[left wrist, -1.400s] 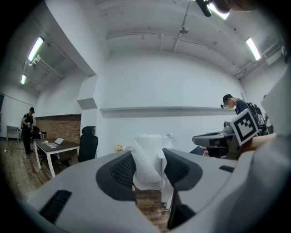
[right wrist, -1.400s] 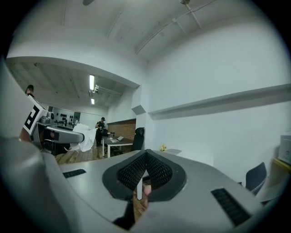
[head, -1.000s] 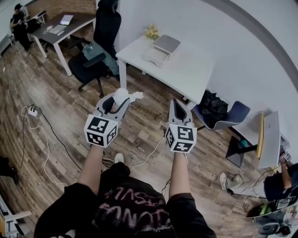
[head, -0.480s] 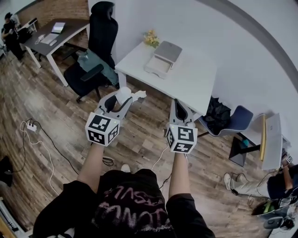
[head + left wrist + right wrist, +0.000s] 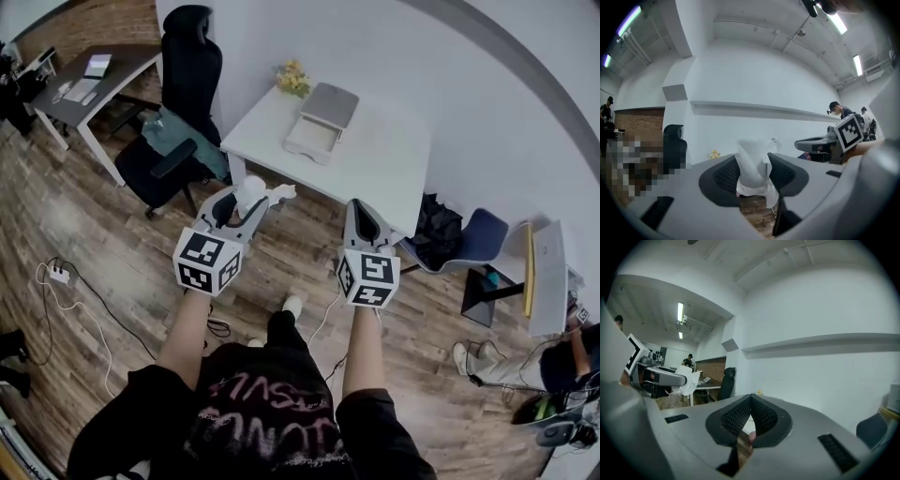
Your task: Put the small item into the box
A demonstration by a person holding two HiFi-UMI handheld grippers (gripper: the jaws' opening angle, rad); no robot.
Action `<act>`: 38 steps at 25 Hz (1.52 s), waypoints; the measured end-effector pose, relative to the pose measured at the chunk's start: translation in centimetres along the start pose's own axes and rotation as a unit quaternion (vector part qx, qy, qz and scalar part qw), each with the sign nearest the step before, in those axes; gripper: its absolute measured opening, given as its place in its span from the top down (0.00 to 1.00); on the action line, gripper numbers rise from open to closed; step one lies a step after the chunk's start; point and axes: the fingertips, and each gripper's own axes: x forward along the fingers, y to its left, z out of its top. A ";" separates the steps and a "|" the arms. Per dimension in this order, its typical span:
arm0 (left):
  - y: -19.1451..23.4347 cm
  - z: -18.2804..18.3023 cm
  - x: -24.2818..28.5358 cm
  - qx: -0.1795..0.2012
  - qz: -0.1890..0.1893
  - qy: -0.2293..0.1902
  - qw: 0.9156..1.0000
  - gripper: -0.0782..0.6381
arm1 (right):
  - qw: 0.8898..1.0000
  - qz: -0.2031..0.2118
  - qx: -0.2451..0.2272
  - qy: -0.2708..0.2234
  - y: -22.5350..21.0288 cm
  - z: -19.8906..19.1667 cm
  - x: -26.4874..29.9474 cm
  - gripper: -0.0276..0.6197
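Left gripper (image 5: 242,208) is pinching the small item (image 5: 751,165) between its jaws. The item is looking like a crumpled white piece of tissue or paper, soft, creased, with a faint ribbed texture. It is sticking up above the jaw tips, and a loose flap is hanging down below them. In the head view a corner of it is poking out to the right of the jaws.

The item is being held in the air over the wooden floor (image 5: 103,234), short of the near edge of the white desk (image 5: 384,164) and well apart from the box (image 5: 317,131).

The box is sitting on the desk, pale, shallow and open, with its grey lid lying at its far end. Yellow flowers (image 5: 292,79) are sitting just beside it at the desk's back corner.

Right gripper (image 5: 362,210) is carrying nothing, and its jaws are pressed together at the tips.

Counts:
- one small item
- one box
- two grippers, each with one marker cube
- one white desk
- one darker desk (image 5: 89,80) at the far left
- one black office chair (image 5: 187,66)
- one blue chair (image 5: 476,234)
- one black bag (image 5: 433,223)

Another person (image 5: 562,361) is sitting at the lower right.
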 end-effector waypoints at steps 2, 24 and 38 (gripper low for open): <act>0.7 -0.2 0.8 0.000 0.000 0.002 1.000 0.64 | 1.000 -0.001 0.001 0.000 -0.4 -0.1 1.1 0.94; 7.6 0.1 21.1 0.006 0.016 0.025 1.000 0.64 | 1.000 0.012 0.014 0.007 -12.4 -1.2 19.1 0.94; 10.6 1.0 28.7 0.009 0.032 0.026 0.999 0.64 | 0.999 0.032 0.033 0.010 -16.5 -1.1 26.4 0.94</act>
